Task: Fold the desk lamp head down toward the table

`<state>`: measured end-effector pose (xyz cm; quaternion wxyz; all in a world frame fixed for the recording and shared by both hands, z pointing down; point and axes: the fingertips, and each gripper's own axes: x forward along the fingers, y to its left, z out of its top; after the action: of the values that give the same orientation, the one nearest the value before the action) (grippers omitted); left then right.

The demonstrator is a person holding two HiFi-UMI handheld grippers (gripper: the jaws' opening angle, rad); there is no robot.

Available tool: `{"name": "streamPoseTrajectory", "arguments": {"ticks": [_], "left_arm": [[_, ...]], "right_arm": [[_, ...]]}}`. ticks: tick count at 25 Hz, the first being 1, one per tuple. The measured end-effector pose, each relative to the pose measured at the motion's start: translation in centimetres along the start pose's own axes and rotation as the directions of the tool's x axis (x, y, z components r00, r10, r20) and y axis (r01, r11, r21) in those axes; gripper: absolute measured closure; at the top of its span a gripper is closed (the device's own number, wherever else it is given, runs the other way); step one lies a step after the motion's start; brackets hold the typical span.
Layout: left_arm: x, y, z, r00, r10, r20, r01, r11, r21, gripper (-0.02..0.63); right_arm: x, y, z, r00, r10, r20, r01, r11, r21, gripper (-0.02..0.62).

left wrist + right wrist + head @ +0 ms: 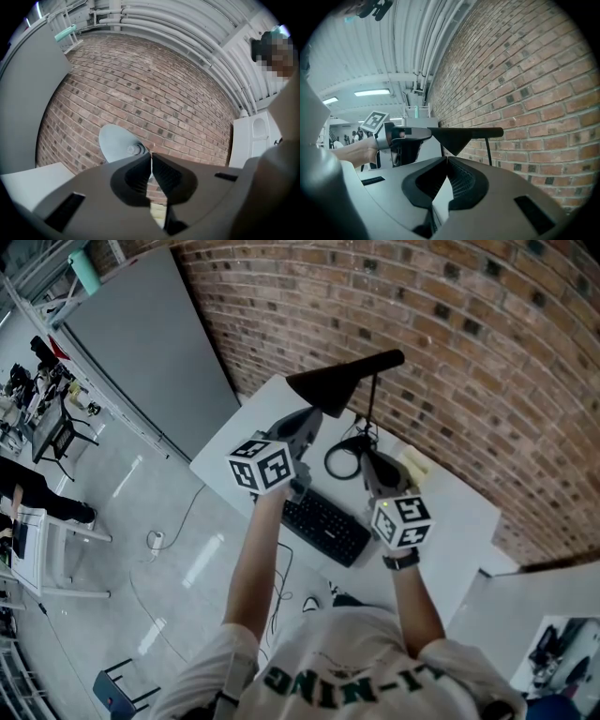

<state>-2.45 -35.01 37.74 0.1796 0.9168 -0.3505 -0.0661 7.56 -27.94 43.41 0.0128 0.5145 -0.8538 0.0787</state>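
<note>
A black desk lamp stands on the white table (459, 512) by the brick wall, its cone shade (328, 385) at the end of a level arm (380, 361) on a thin stem (372, 407). My left gripper (314, 418) reaches the shade's near rim and is shut on it. In the left gripper view the shade's pale inside (115, 140) and bulb show just past the closed tips (151, 155). The right gripper view shows the shade (452, 140) with the left gripper (425, 133) at its edge. My right gripper (368, 456) is shut on nothing, short of the stem.
A black keyboard (326, 526) lies on the table under my arms. A coiled black cable (342, 462) lies by the lamp's foot, and a yellow pad (415, 465) sits behind the right gripper. A grey panel (155, 343) leans at the left.
</note>
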Motion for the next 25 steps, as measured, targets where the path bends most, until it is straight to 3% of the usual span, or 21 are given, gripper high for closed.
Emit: {"name": "streamPoseTrajectory", "arguments": {"ticks": [25], "left_arm": [[-0.2,0.8,-2.5,1.000,-0.004,-0.017,0.003,0.998,-0.057,0.601]], "right_arm": [[0.8,-0.2,-2.5,0.998,-0.012,-0.054,0.013,1.000,0.021,0.591]]}}
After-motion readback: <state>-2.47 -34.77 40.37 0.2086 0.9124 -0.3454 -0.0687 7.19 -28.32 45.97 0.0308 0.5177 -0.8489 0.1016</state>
